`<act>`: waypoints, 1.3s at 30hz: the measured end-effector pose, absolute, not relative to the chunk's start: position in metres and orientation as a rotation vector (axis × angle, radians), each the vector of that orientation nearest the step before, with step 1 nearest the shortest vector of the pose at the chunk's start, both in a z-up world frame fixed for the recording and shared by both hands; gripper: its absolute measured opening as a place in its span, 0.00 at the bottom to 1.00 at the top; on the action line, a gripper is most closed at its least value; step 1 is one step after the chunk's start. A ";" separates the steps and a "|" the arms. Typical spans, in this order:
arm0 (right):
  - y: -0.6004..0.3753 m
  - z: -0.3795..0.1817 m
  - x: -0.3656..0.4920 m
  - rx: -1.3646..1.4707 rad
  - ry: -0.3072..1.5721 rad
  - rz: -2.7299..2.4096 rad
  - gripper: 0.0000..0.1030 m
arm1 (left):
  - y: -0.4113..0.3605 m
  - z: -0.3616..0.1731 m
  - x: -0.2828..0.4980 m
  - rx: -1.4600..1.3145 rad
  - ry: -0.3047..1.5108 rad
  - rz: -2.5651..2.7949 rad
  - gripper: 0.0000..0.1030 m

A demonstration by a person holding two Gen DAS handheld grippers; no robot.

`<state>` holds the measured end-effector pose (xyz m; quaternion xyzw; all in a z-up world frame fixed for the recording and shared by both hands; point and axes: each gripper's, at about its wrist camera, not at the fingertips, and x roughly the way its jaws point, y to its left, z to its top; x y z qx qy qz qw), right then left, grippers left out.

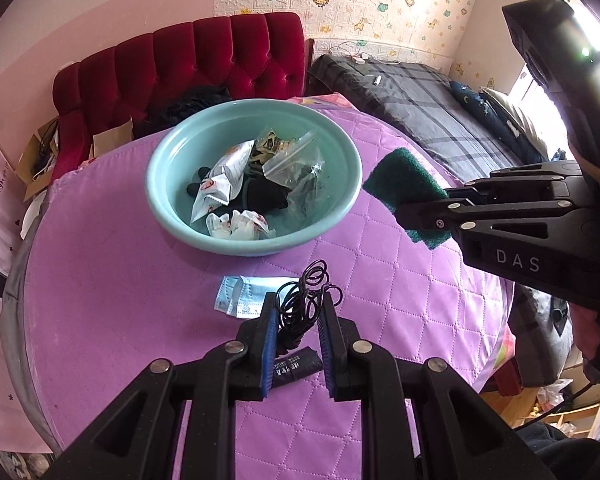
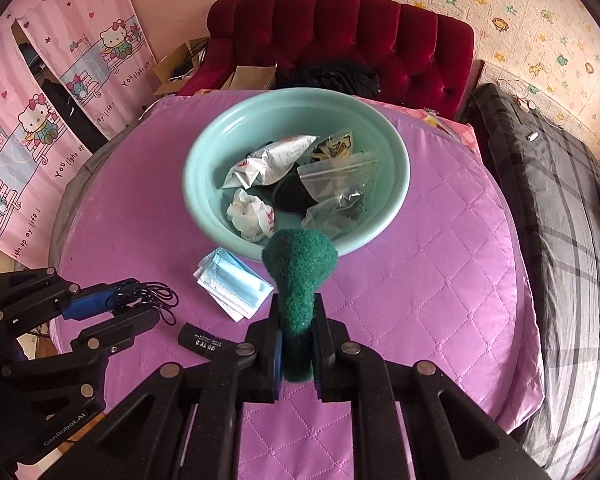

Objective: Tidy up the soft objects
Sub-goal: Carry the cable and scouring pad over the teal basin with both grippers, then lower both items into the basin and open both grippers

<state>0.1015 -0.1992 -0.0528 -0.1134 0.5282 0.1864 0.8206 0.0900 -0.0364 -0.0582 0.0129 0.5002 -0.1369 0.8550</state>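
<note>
While I am holding both grippers up over the purple quilted round table (image 2: pixel 440 280), the big pale teal plastic bowl (image 2: pixel 204 208) is sitting straight ahead of them, toward the red padded headboard side. My right gripper (image 2: pixel 298 320) is squeezing a dark green scrubby sponge pad (image 2: pixel 298 264), and the pad's long side is pointing from the jaws right at the bowl, with its fat end hanging just over the bowl's near rim. My left gripper (image 1: pixel 298 320) is pinching a bundle of thin black coiled cord (image 1: pixel 304 300), and it is waiting farther back from the bowl, well to the near-left of it. I am thinking the right one is nearer, so the green pad should drop in first.

I am counting what is inside the bowl: one white foil snack packet (image 2: pixel 272 160), one crumpled white tissue wad (image 2: pixel 250 212), one small printed packet, some clear zip bags (I cannot tell if two or three) and one black soft thing under them.

Just beside the bowl's near rim, one blue folded face mask (image 2: pixel 236 284) is lying flat. Near the mask, farther from the bowl, one small black box with white writing (image 2: pixel 200 340) is lying on the cloth. So I am seeing two things left on the table and two in my grippers.
</note>
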 end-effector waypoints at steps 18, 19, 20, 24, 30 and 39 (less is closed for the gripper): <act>-0.181 -0.047 0.177 -0.214 1.107 0.389 0.11 | -0.020 -0.057 0.165 0.031 1.048 -0.277 0.20; -0.180 -0.047 0.181 -0.211 1.108 0.389 0.11 | -0.019 -0.059 0.168 0.035 1.050 -0.275 0.20; -0.179 -0.047 0.186 -0.208 1.111 0.390 0.11 | -0.019 -0.059 0.172 0.040 1.051 -0.273 0.20; -0.175 -0.050 0.201 -0.204 1.114 0.389 0.12 | -0.018 -0.063 0.188 0.049 1.056 -0.271 0.20; -0.167 -0.058 0.225 -0.218 1.128 0.374 0.12 | -0.014 -0.070 0.214 0.070 1.063 -0.249 0.20; -0.157 -0.075 0.255 -0.214 1.156 0.371 0.12 | -0.013 -0.085 0.249 0.085 1.086 -0.241 0.20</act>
